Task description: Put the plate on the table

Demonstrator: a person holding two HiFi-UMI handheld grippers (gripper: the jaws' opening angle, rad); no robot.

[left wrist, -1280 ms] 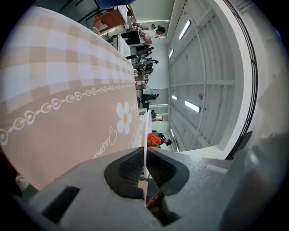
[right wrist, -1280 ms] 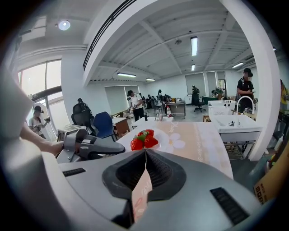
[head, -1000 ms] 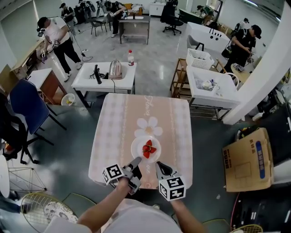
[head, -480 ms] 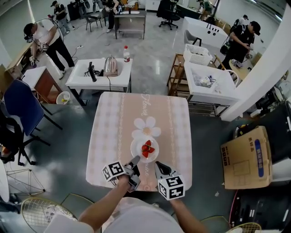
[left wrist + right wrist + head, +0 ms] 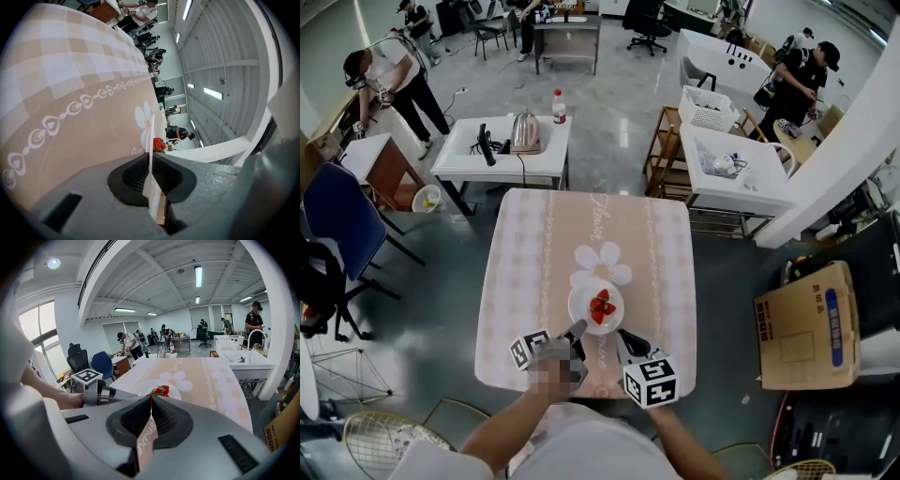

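Workshop bustle beyond a table [image 5: 502, 356] under a pink checked tablecloth [image 5: 539, 253]; white plate [image 5: 578, 298] with strawberries [image 5: 601, 306] lies low over its near middle, touchdown not readable. Risk, as judged: release while one edge rides high would tip the plate and roll the fruit, or a snagged pad drags the tablecloth. Left gripper [image 5: 577, 329], rolled on its side and pointing shallowly down, pinches the near rim; right gripper [image 5: 623, 335], upright just beside, jaws closed on nothing.

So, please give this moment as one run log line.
left gripper: shut on plate rim | right gripper: shut, empty | strawberries: on plate
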